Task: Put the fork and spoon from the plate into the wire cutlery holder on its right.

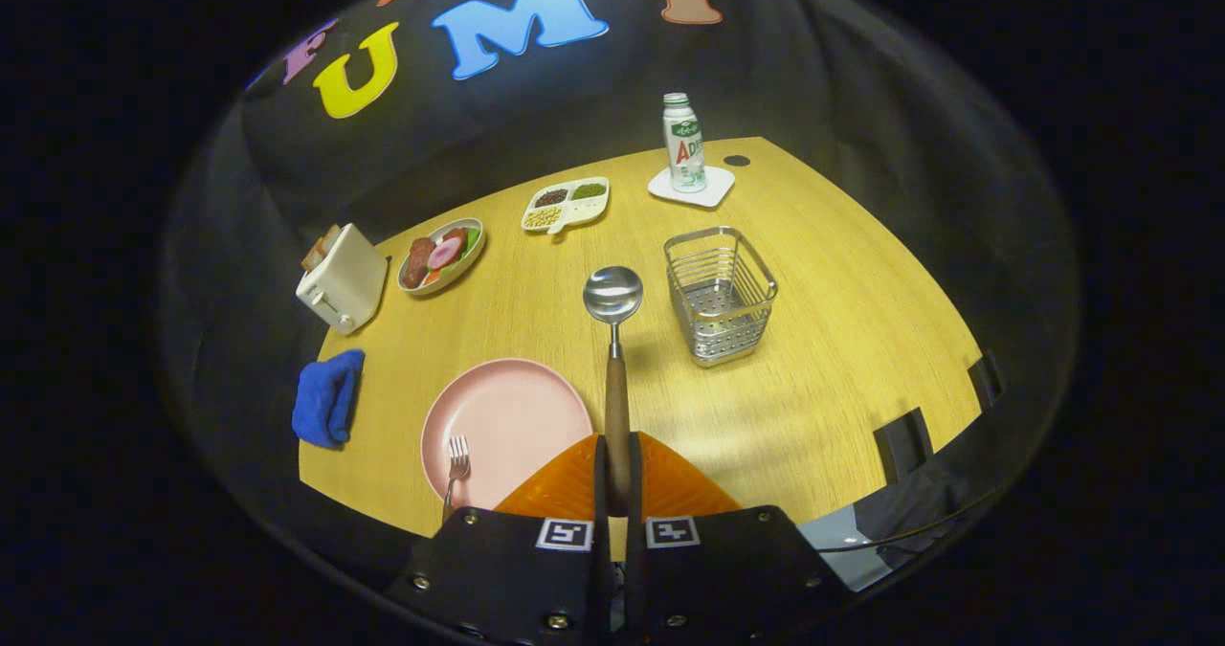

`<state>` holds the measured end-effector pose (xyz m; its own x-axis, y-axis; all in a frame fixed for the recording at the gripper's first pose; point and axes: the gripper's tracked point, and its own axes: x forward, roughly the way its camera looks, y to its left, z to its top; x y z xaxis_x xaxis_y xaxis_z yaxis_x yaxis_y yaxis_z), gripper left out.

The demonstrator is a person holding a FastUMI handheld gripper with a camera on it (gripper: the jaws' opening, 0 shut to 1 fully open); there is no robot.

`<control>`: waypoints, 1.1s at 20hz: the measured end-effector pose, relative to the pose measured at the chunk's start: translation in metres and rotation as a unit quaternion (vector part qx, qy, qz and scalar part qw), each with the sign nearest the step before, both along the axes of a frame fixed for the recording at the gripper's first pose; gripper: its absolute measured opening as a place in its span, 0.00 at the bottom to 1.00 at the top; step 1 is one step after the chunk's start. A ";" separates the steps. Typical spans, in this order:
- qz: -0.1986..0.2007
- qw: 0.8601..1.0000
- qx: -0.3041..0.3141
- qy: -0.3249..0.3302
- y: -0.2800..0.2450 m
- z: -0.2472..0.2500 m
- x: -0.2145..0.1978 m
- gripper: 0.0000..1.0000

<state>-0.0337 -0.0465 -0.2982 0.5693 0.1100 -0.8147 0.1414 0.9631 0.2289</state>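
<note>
I see the spoon (613,340), with its shiny round bowl and brown wooden handle, clamped by the handle between the fingers of my gripper (617,474) and raised above the table, pointing straight ahead. The fork (456,469) lies on the pink round plate (507,416) near the table's near edge, tines pointing away from me, handle over the plate's near rim. The wire cutlery holder (720,294) stands upright to the plate's right, nearer the table's middle, nothing visible inside.
</note>
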 end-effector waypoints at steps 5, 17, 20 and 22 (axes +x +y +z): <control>-0.037 0.999 -0.011 0.014 -0.037 0.003 0.013 0.06; -0.067 0.995 -0.009 0.078 -0.064 -0.012 0.032 0.06; -0.068 0.994 -0.001 0.081 -0.062 -0.012 0.035 0.06; -0.073 0.995 0.015 0.069 -0.060 -0.008 0.042 0.11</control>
